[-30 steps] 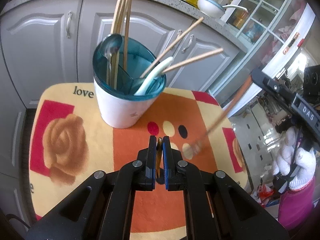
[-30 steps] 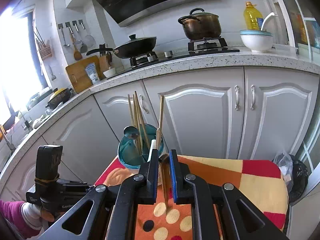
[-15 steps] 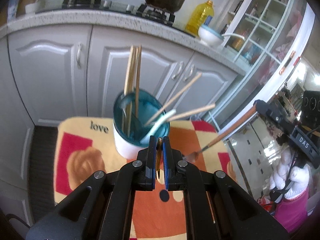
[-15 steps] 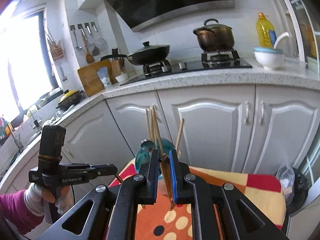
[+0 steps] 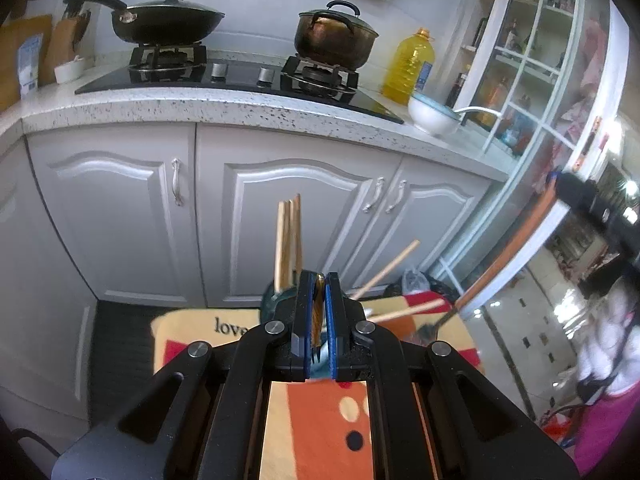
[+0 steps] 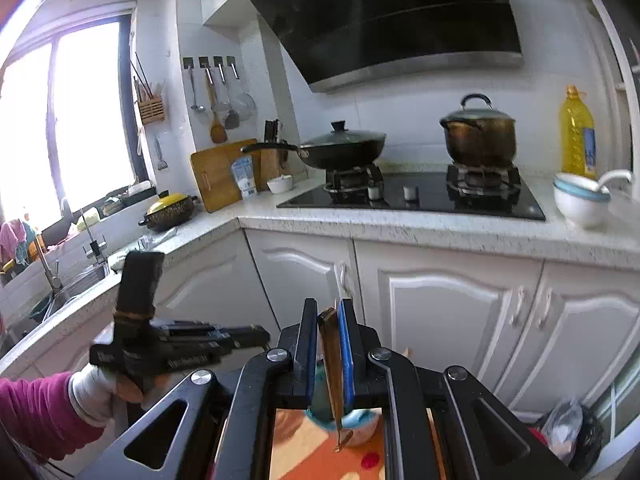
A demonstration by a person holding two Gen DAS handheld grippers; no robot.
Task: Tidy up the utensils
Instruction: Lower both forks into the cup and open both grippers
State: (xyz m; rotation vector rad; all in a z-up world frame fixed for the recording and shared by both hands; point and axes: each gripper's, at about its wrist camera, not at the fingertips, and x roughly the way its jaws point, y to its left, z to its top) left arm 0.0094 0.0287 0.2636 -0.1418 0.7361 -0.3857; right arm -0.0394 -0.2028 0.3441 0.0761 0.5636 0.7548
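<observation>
Utensils first, left wrist view: left hand-held gripper (image 5: 318, 312) pinches a wooden-handled fork (image 5: 318, 308) above the patterned bench (image 5: 316, 420); behind its jaws the holder (image 5: 269, 307) carries chopsticks (image 5: 287, 240). Right wrist view: right hand-held gripper (image 6: 328, 354) clamps a brown-handled utensil (image 6: 333, 364) over the holder.

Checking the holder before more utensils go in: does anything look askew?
Yes. In the utensil holder, three chopsticks stand upright together, but two others splay far out to the right.
</observation>
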